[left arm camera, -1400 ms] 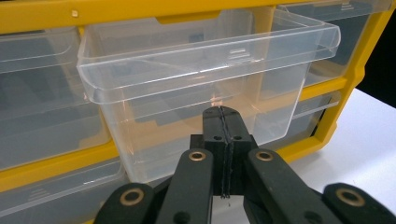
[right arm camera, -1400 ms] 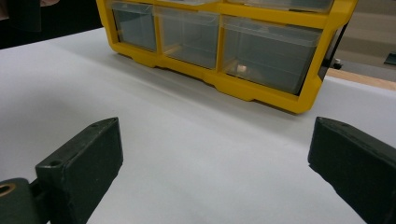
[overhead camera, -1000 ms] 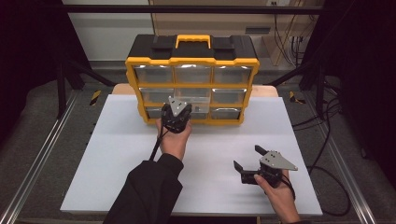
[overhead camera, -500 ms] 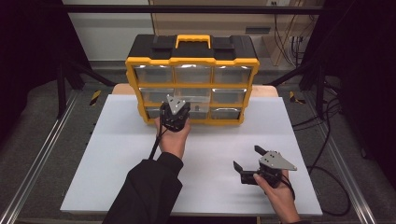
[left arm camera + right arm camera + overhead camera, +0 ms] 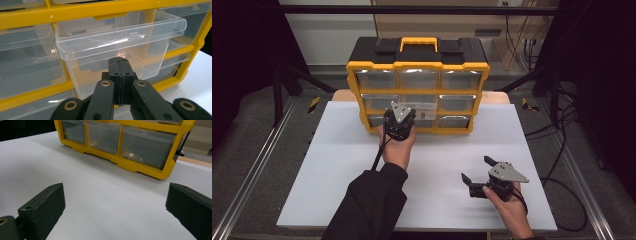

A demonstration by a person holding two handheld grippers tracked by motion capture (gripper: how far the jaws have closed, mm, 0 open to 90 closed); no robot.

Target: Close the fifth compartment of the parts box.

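we see the desk, a white sheet that takes up the lower middle of the high view, with a person's two forearms coming up from the bottom edge. at its far side, in the upper centre of that frame, stands the yellow and black organiser with a yellow handle on top and three rows of three clear drawers. the middle drawer of the centre row is pulled partway out of the case; in the left gripper view it juts toward us across the centre and upper right of the frame, its rim clear of the yellow frame, while the drawers to either side sit flush. we cannot tell what, if anything, lies inside it. the left hand-held gripper sits in the centre of the high view, right at the front of the organiser, level with the lower drawers; in the left gripper view its jaws are pressed together with no gap, just below and in front of the pulled-out drawer, and we cannot tell whether they pinch its front lip. the right hand-held gripper rests low on the desk at the lower right of the high view, well apart from the organiser, its jaws spread wide with nothing but bare desk between them.
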